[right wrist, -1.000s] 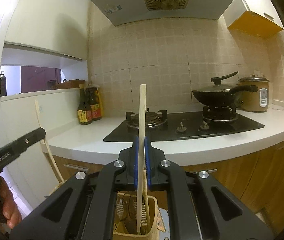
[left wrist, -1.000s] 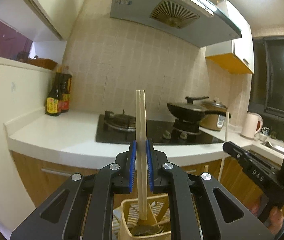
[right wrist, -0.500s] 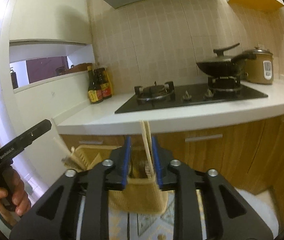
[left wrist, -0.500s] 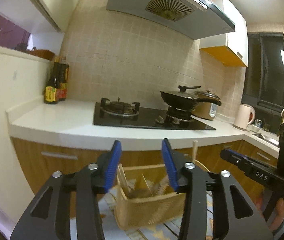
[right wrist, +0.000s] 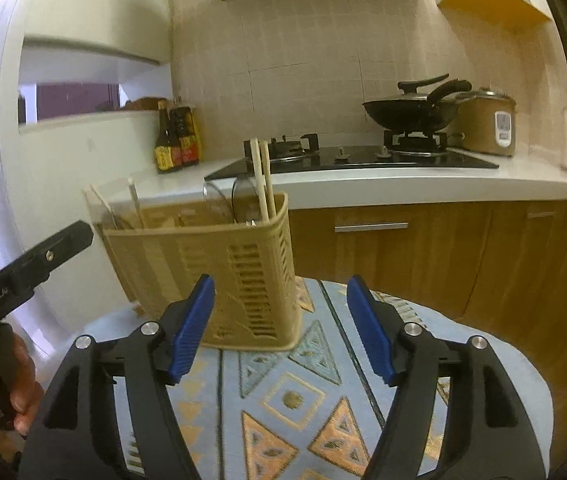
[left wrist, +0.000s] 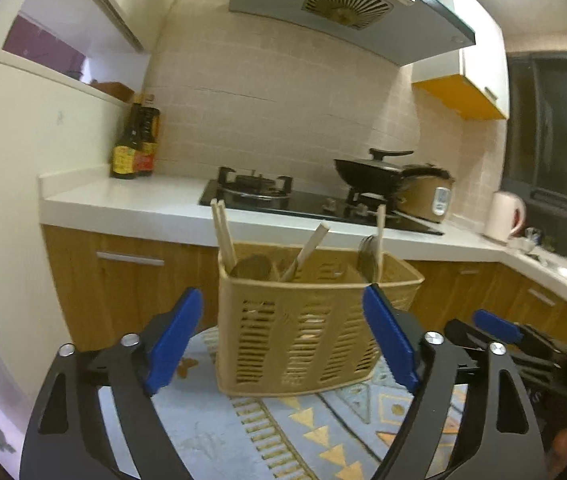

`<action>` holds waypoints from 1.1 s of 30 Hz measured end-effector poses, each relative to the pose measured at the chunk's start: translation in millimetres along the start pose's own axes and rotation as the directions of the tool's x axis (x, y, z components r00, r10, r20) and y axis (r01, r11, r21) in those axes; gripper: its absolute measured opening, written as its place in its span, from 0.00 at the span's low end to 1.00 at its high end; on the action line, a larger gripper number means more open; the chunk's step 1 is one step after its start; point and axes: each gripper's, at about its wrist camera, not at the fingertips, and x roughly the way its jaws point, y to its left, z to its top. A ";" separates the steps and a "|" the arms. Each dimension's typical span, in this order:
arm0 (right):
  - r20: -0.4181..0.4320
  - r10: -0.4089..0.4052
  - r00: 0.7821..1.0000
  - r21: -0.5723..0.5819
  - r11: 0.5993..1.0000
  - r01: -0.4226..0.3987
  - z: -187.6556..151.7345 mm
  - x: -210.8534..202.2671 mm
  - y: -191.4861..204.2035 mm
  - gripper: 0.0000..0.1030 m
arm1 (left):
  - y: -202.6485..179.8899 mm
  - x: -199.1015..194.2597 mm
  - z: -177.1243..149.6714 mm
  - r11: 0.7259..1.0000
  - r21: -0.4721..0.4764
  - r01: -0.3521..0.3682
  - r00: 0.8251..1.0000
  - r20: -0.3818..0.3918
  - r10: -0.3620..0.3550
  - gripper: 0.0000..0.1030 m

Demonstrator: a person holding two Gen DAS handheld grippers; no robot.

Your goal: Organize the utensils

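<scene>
Both grippers hang wide open and empty before the tan slotted utensil basket (left wrist: 307, 324), which stands dead ahead between the left gripper (left wrist: 283, 340) jaws but left of the right gripper (right wrist: 281, 328), its chopsticks (left wrist: 223, 236) upright inside.

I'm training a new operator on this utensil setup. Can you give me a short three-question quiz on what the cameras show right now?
1. True or false: the left gripper has its jaws closed on chopsticks.
2. Where does the utensil basket stand? A. white countertop B. patterned mat C. stove
3. Fill in: the pair of chopsticks stands in the ____.

Key:
1. False; both the left and the right gripper have open, empty jaws.
2. B, the patterned mat.
3. Basket.
</scene>
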 end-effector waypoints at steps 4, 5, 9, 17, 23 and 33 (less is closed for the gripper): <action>0.015 -0.020 1.000 -0.004 1.000 0.020 -12.0 3.7 2.5 0.68 | -6.2 4.0 -15.6 0.996 0.040 -0.083 0.996 0.020 0.083 0.82; 0.014 -0.024 1.000 -0.002 1.000 0.024 -13.3 5.1 1.3 0.68 | -7.6 5.5 -19.7 0.993 0.055 -0.100 0.995 0.019 0.099 0.83; -0.005 -0.029 1.000 0.015 0.999 0.029 -18.8 11.1 -5.2 0.68 | -7.5 7.3 -26.4 0.993 0.063 -0.104 0.995 0.008 0.104 0.85; -0.019 -0.032 0.999 0.043 0.999 0.032 -22.2 15.2 -15.3 0.72 | -17.5 9.5 -36.1 0.983 0.137 -0.120 0.992 -0.010 0.122 0.88; -0.010 -0.047 0.999 0.008 0.999 0.047 -23.5 14.1 -8.0 0.76 | -20.7 12.5 -38.9 0.977 0.164 -0.133 0.990 -0.024 0.139 0.88; -0.013 -0.056 0.998 0.010 0.998 0.056 -23.5 15.9 -8.3 0.83 | -17.3 14.6 -38.1 0.976 0.156 -0.154 0.986 -0.032 0.161 0.91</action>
